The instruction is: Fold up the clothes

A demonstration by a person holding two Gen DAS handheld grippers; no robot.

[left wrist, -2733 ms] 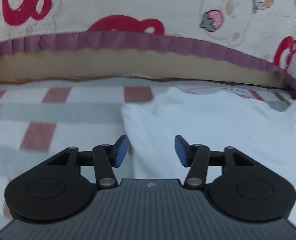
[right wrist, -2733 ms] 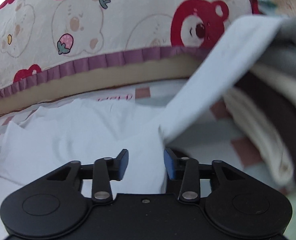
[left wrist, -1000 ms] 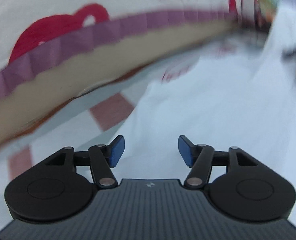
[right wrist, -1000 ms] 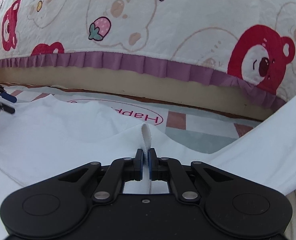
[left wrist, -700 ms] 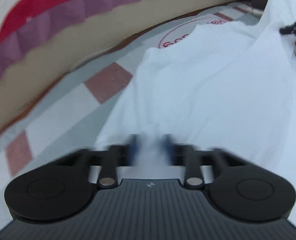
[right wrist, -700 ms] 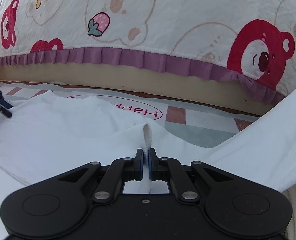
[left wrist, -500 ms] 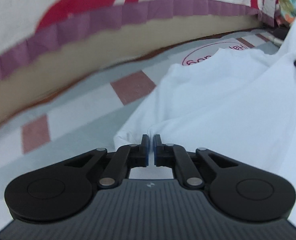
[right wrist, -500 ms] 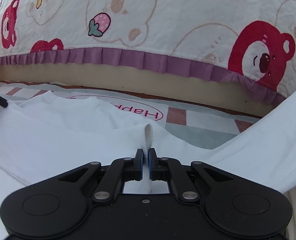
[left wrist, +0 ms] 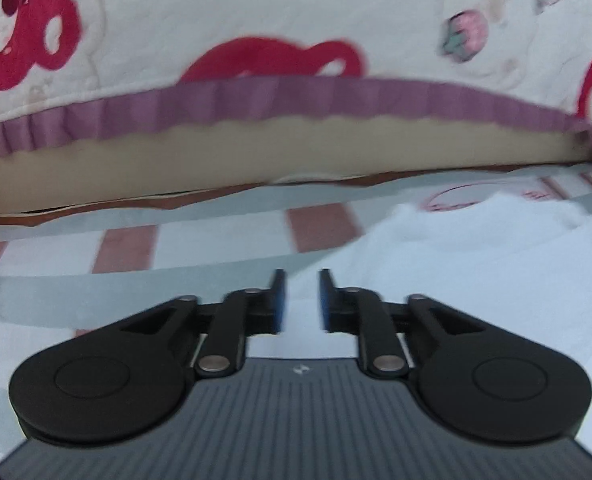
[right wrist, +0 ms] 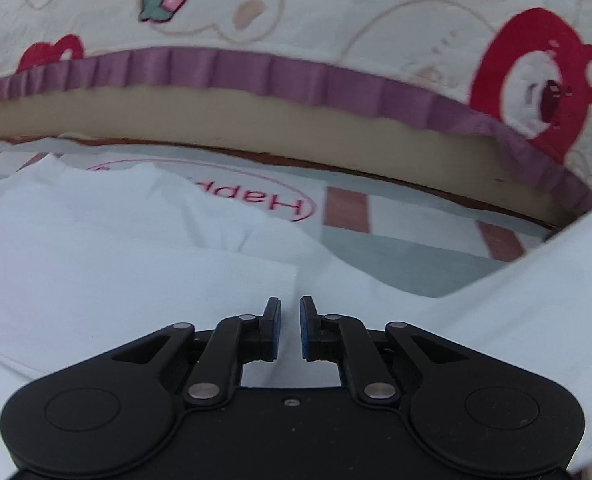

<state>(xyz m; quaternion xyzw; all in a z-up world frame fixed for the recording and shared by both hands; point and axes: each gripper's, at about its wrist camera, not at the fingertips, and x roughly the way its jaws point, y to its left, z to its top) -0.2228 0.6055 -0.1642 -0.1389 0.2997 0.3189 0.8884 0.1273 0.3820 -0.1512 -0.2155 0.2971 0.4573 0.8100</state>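
Left tool (left wrist: 300,298) opening, nothing between jaws; right tool (right wrist: 290,322) opening too, our white shirt (right wrist: 116,280) lying loose below.

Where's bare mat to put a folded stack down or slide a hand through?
Bare checked mat lies left of the white garment, up to the bed edge. A smaller patch sits between garment and raised white cloth. The middle is crowded with fabric.

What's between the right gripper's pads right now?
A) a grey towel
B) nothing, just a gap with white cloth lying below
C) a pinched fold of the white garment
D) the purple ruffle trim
B: the right gripper shows a clear gap between its opening jaws, with the white garment lying flat beneath, not pinched.
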